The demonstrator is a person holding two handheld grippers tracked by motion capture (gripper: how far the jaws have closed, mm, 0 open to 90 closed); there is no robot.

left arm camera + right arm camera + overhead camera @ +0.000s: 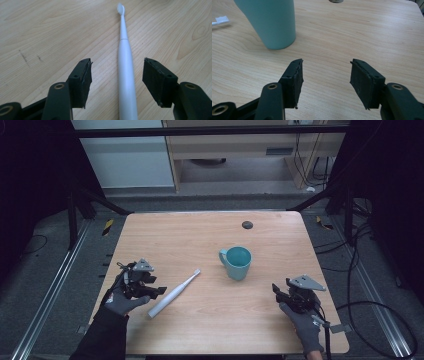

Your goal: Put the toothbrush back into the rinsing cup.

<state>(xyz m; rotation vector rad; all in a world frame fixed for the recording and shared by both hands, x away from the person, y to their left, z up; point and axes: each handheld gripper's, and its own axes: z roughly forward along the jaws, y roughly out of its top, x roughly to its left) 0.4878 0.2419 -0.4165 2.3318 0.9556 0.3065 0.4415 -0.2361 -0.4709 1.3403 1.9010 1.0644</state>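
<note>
A white electric toothbrush [173, 295] lies flat on the wooden table [200, 240], brush head pointing toward a teal mug [236, 262] that stands upright near the middle. My left gripper [156, 290] hovers at the handle end with its jaws wide apart. In the left gripper view the toothbrush [126, 75] lies between the pads without touching either, so my left gripper [117, 82] is open. My right gripper [275, 290] rests low at the right front of the table. Its jaws [325, 82] stand open on bare wood, with the mug [270, 22] ahead and to the left.
A small dark round cap [247, 224] sits near the table's far edge. The brush head [220, 19] peeks in at the left of the right gripper view. Metal frame rails and loose cables run along the floor on both sides.
</note>
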